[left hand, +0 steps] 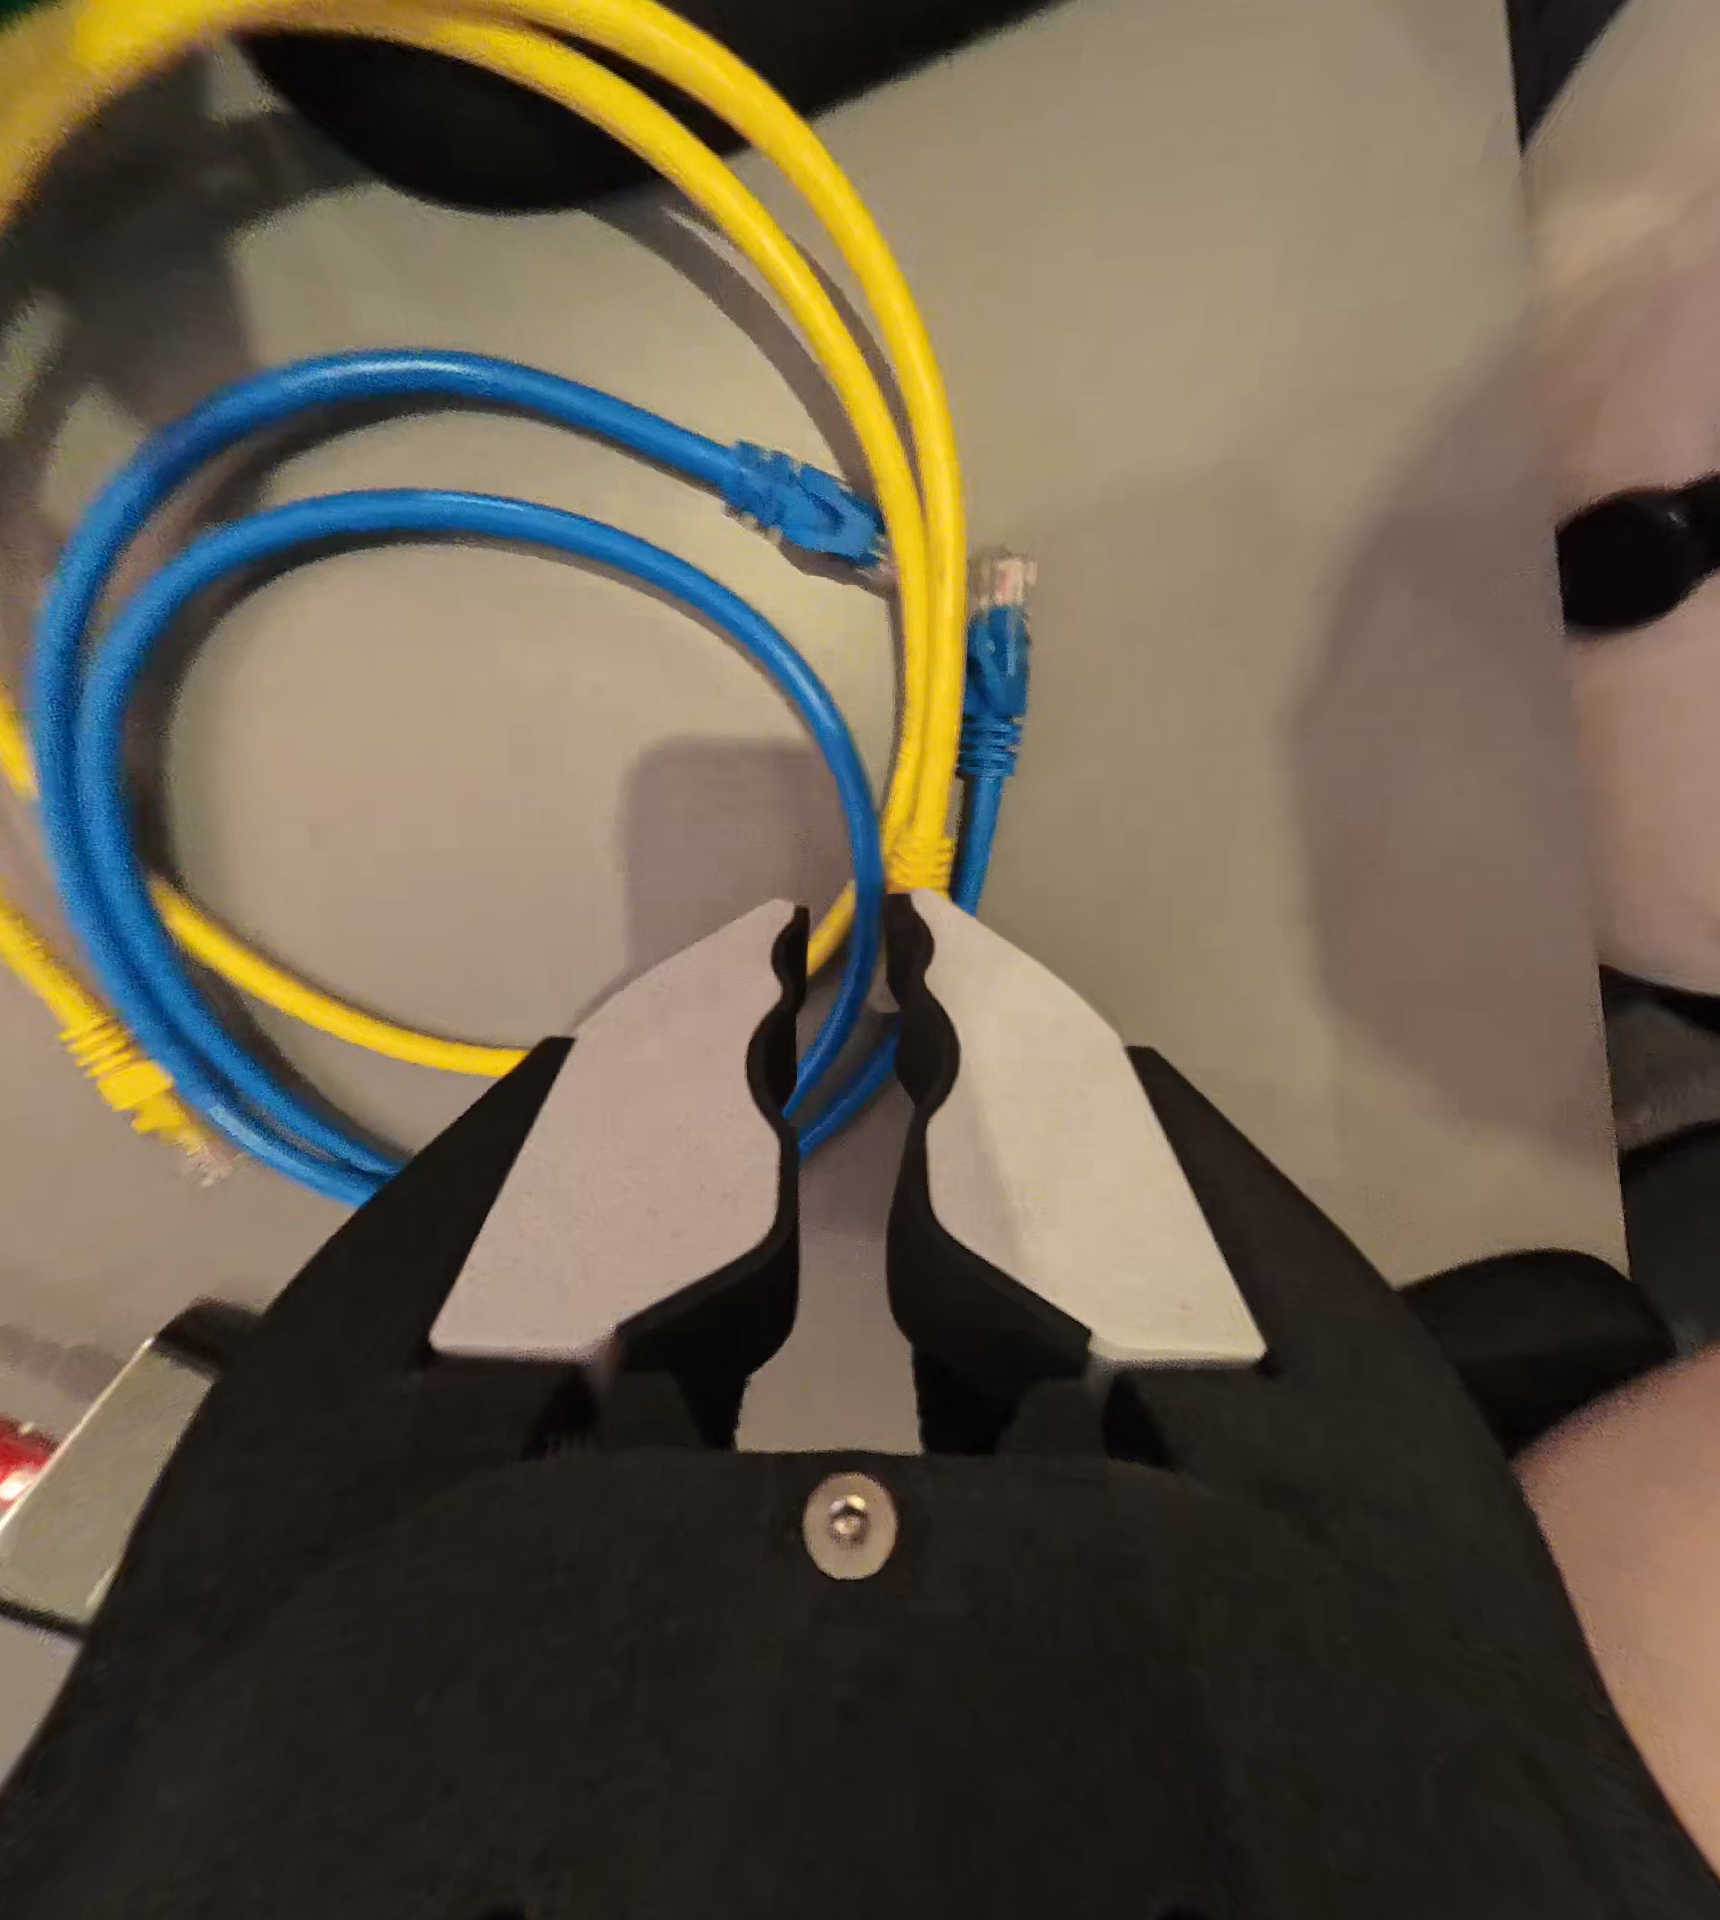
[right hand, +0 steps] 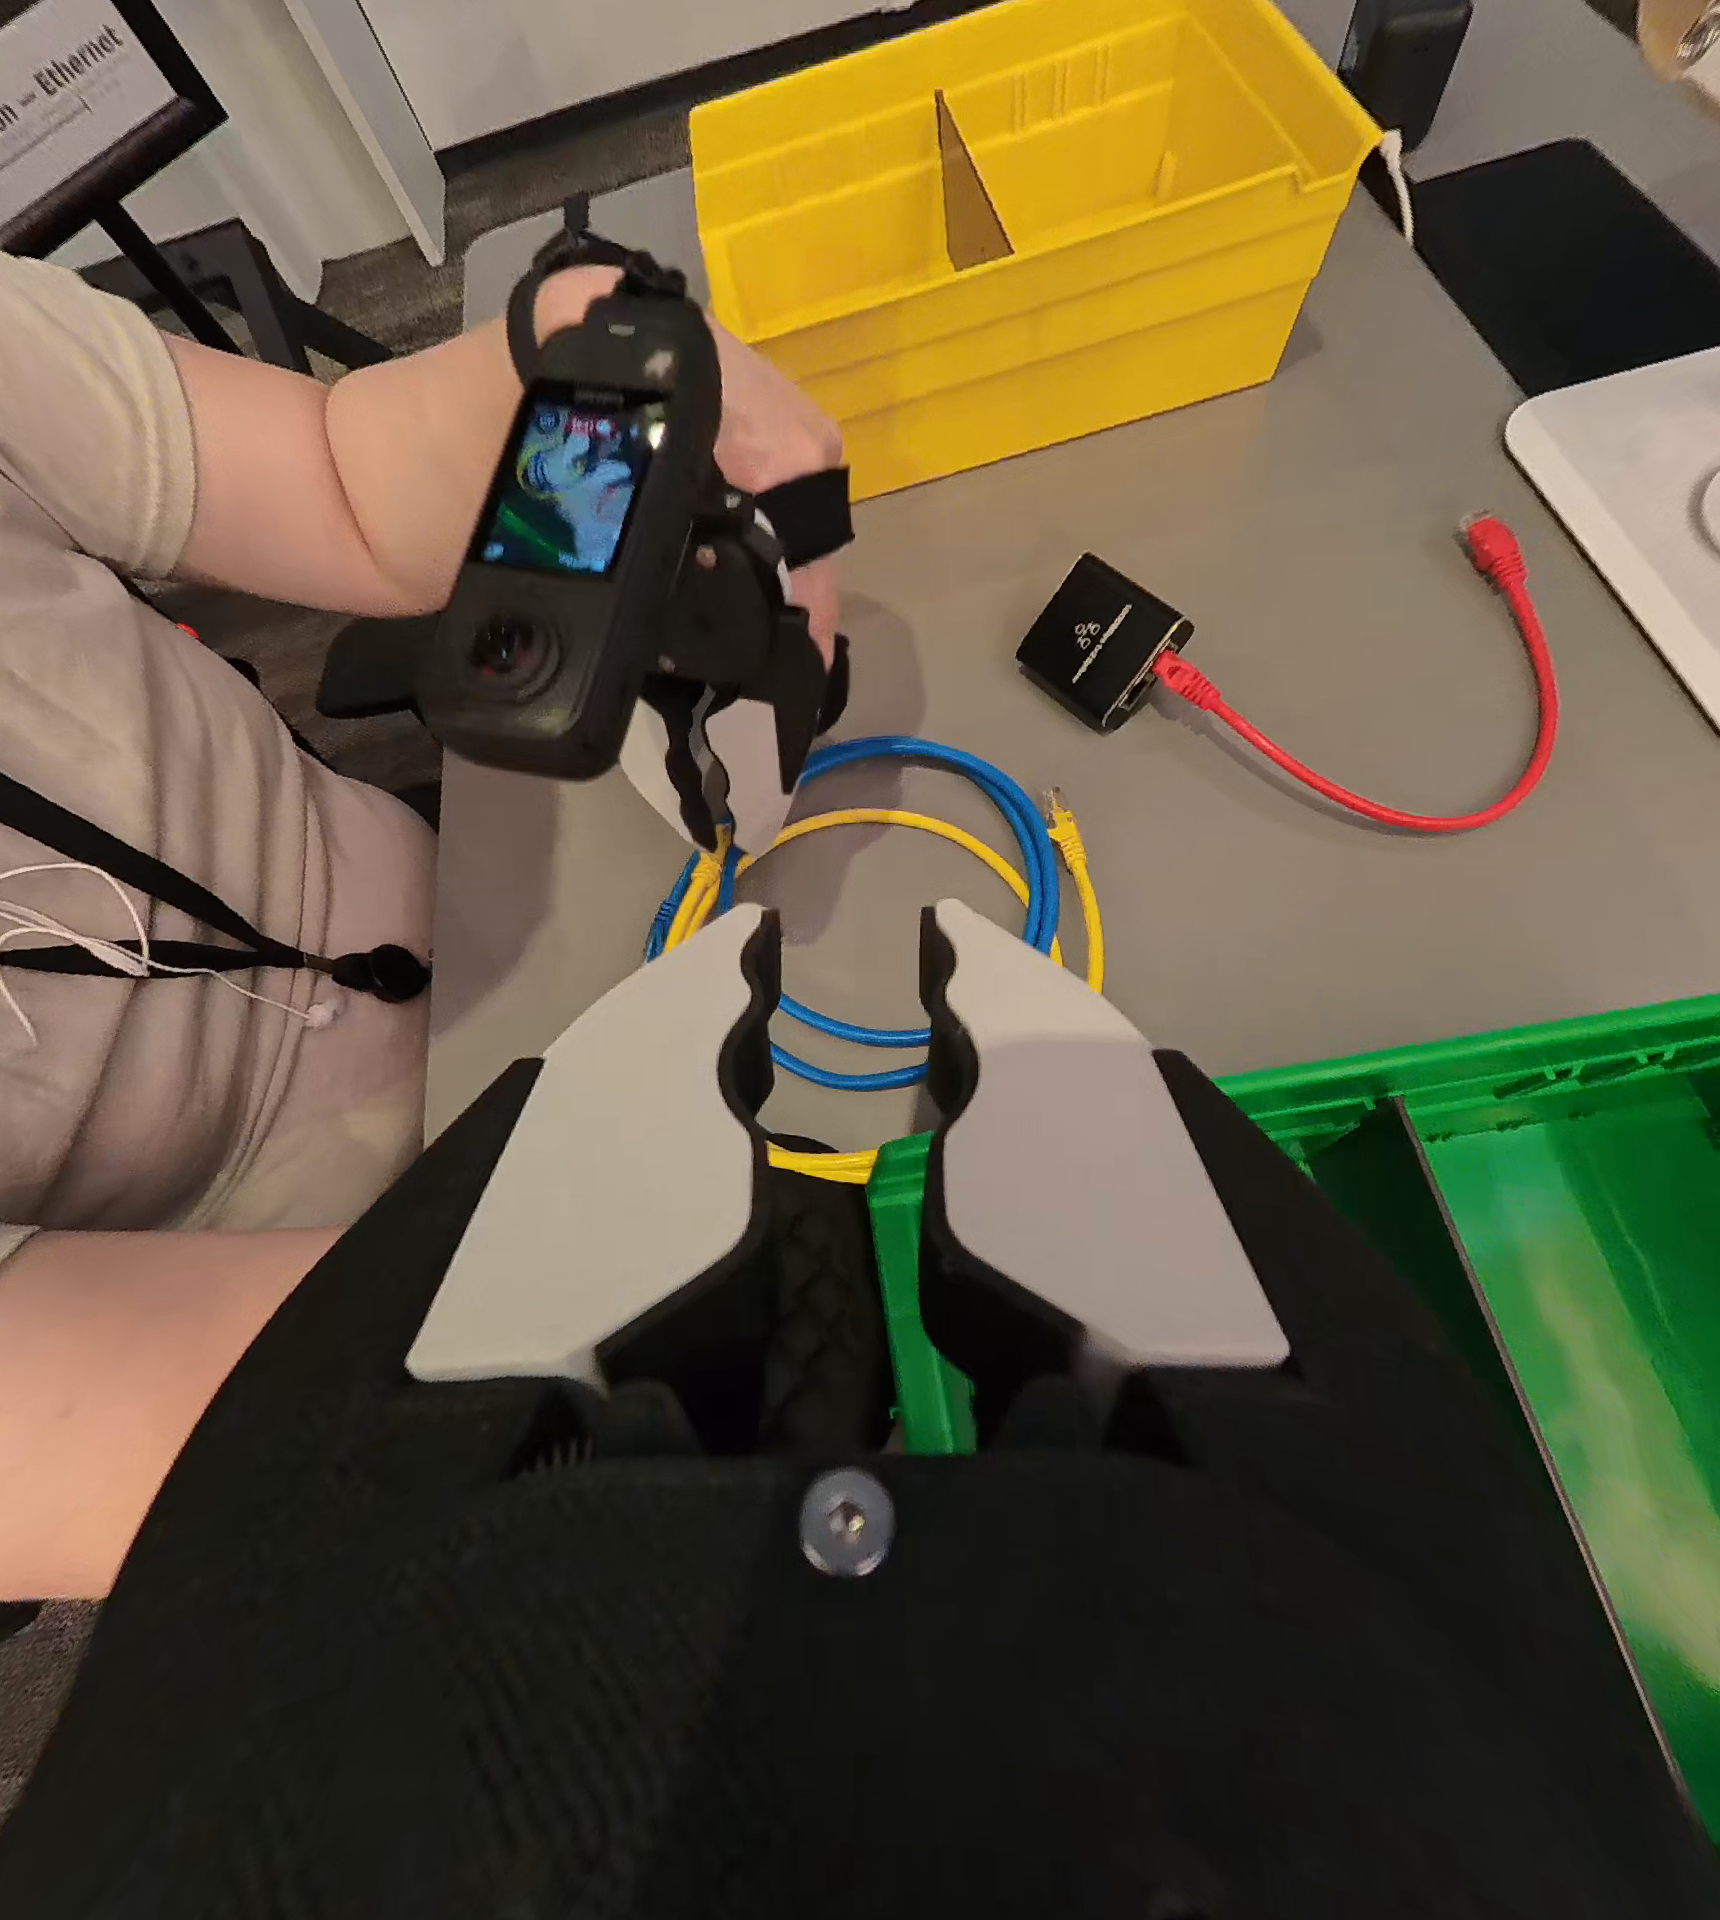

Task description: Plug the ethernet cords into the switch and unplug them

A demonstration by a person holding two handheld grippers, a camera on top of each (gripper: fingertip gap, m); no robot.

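Left gripper [right hand: 721, 821] down on the cable coil, jaws nearly together pinching the yellow cord [left hand: 923, 665] at its plug end | right gripper [right hand: 845, 935] hovers above the blue cord [right hand: 939, 753], jaws spread, bare | switch [right hand: 1105, 642] sits apart on the surface [right hand: 1251, 914], red cord [right hand: 1355, 800] plugged in.

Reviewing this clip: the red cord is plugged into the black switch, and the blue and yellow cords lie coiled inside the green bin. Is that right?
Not quite. The red cord is plugged into the black switch, but the blue cord and yellow cord lie coiled on the grey table, beside the green bin, not inside it. The right wrist view shows this.
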